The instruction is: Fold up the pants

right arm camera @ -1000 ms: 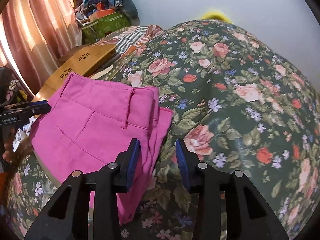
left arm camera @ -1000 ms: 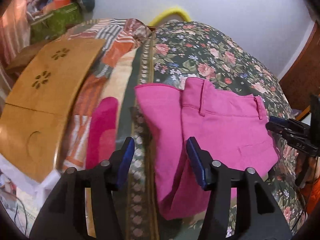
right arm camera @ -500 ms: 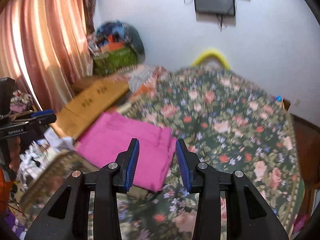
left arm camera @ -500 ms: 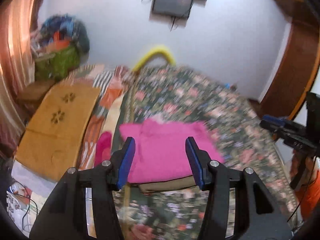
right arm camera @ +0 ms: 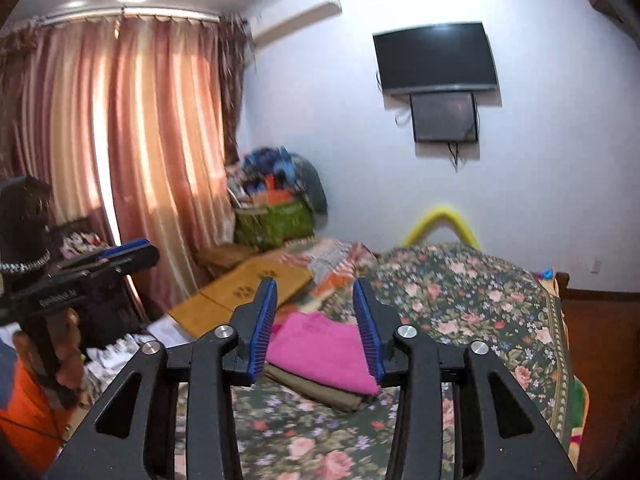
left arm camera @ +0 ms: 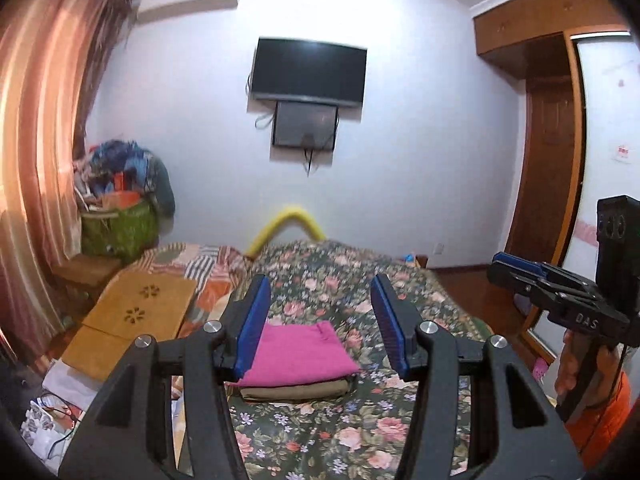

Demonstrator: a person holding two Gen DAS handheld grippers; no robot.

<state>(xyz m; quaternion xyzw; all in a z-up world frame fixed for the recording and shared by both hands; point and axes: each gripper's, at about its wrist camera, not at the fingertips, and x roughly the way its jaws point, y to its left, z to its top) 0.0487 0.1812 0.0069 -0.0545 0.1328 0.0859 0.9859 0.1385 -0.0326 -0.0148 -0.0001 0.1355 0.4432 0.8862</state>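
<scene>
The pink pants [left arm camera: 300,350] lie folded in a neat rectangle on top of a folded olive-brown garment [left arm camera: 296,391] on the floral bedspread [left arm camera: 360,432]. They also show in the right wrist view [right arm camera: 320,350]. My left gripper [left arm camera: 322,320] is open and empty, held well back from and above the stack. My right gripper [right arm camera: 315,320] is open and empty, also pulled back from the bed. Each gripper appears at the edge of the other's view, the right one [left arm camera: 560,296] and the left one [right arm camera: 92,268].
A wooden board [left arm camera: 132,320] lies on a striped blanket [left arm camera: 208,268] at the bed's left. A green basket of clutter [left arm camera: 118,228] stands by the curtain [right arm camera: 120,140]. A TV [left arm camera: 308,72] hangs on the far wall. A wardrobe [left arm camera: 548,160] stands at right.
Both grippers have pulled back and up from the bed, away from the folded pink pants. The views now take in the whole room. The pants stay on the stack.
</scene>
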